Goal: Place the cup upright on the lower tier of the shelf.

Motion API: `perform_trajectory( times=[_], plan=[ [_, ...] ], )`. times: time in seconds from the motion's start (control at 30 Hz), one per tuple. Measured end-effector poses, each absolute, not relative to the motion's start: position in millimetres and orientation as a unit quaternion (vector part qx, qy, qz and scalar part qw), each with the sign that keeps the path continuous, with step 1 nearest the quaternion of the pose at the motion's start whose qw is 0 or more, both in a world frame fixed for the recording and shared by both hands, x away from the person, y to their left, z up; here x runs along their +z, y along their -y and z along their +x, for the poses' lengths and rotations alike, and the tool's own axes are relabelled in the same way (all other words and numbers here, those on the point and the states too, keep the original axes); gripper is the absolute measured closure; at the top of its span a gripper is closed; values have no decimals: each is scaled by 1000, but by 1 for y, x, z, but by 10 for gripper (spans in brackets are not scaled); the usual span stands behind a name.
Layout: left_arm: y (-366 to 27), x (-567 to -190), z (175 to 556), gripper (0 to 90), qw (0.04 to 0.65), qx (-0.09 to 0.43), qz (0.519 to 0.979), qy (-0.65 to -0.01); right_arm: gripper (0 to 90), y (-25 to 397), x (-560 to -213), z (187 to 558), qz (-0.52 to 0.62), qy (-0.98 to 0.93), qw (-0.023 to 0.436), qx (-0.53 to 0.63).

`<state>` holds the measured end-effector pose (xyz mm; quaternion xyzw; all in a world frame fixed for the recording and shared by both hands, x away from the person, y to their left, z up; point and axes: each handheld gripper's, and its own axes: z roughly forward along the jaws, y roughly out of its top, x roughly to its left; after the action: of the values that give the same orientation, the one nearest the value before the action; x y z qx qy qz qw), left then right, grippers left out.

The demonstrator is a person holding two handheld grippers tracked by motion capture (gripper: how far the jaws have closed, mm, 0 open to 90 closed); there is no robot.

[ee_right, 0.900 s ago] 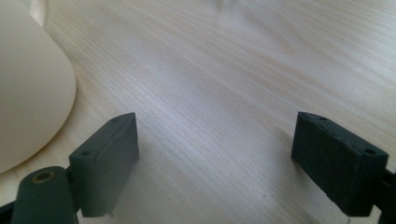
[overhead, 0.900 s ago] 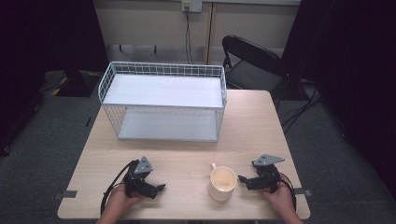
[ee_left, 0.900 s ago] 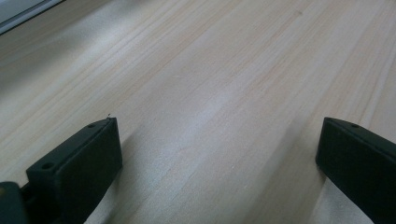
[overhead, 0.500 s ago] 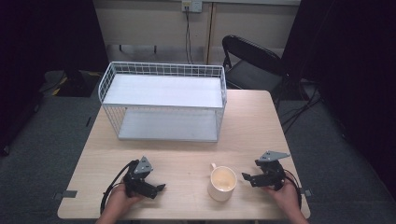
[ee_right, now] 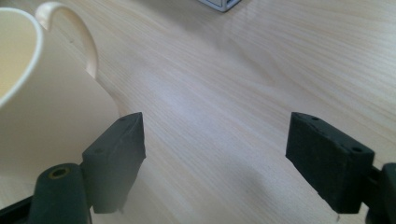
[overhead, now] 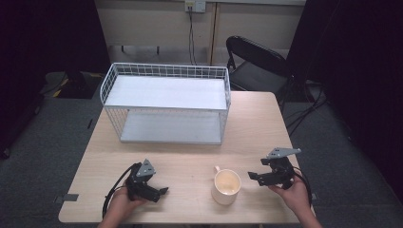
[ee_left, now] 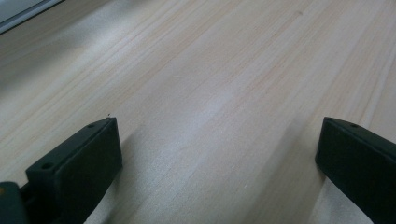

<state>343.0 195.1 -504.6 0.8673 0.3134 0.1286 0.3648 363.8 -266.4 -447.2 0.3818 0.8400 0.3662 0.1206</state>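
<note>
High view: mug (overhead: 226,186) on table (overhead: 256,123), near edge, right gripper (overhead: 253,176) just beside it, left gripper (overhead: 161,192) well apart. Left gripper view: jaws released over bare wood. Right gripper view: jaws spread wide, mug beside one jaw.

Wood table (overhead: 256,128); mug (overhead: 226,186), wire rack (overhead: 166,102)

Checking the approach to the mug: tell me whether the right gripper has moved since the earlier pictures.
Yes, slightly. In the high view the right gripper has drifted rightward, away from the mug, which stays put on the table.
</note>
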Motion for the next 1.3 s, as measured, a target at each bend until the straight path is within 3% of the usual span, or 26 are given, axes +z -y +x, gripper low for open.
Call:
perform_trajectory(
  times=[0.9,1.3],
  plan=[
    [-195,-505,343,0,365,129,867,-313,196,236,-408,360,334,-853,117,384],
    [-195,-505,343,0,365,129,867,-313,202,220,-408,357,316,-859,100,390]
  ],
)
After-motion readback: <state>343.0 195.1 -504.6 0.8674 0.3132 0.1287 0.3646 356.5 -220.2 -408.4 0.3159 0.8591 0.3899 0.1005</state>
